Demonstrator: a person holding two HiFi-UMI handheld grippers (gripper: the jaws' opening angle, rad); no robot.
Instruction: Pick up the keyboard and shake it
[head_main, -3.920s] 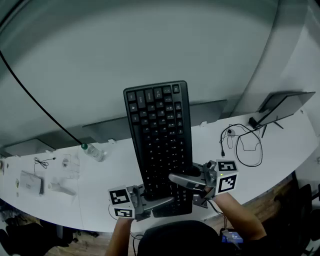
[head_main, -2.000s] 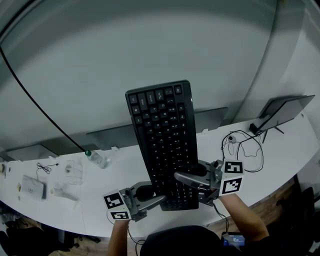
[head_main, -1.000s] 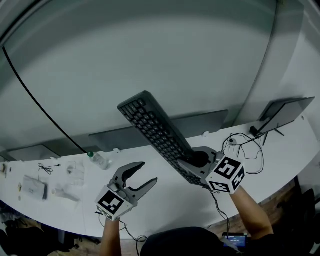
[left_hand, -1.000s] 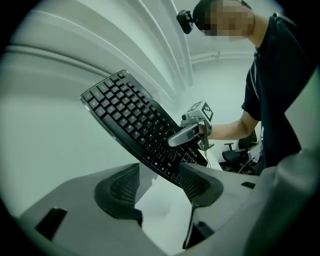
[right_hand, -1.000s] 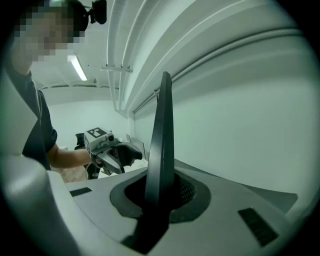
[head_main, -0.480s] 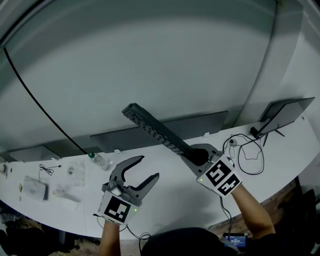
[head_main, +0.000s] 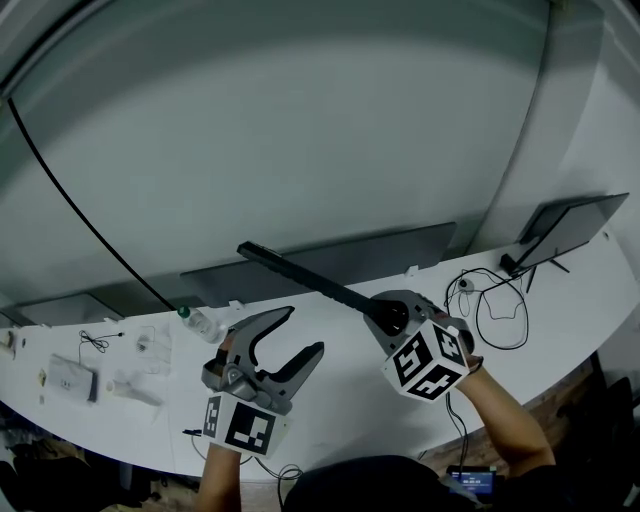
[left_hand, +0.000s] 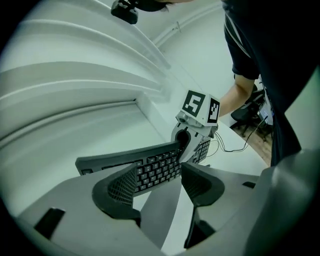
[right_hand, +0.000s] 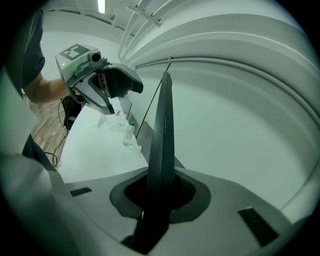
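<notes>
The left claw (head_main: 303, 332) is letting go. Its jaws have just been opening wide, and nothing is sitting between them. It is hanging in the air near 7 o'clock in the head view.

The keyboard (head_main: 300, 275) is floating above the worktop (head_main: 345, 385) and turning over. A moment ago its keys were showing; now only its thin edge is showing, pointing toward 10 o'clock. The right claw (head_main: 385, 312) is squeezing its near end, all alone. So the picking up is done, and the shaking is probably going on.

On the white worktop, a bottle (head_main: 200, 322) is lying at 8 o'clock. Wires (head_main: 497, 297) are curling at 3 o'clock, beside a dark screen (head_main: 565, 222). A grey curved wall (head_main: 300, 120) is rising behind.
</notes>
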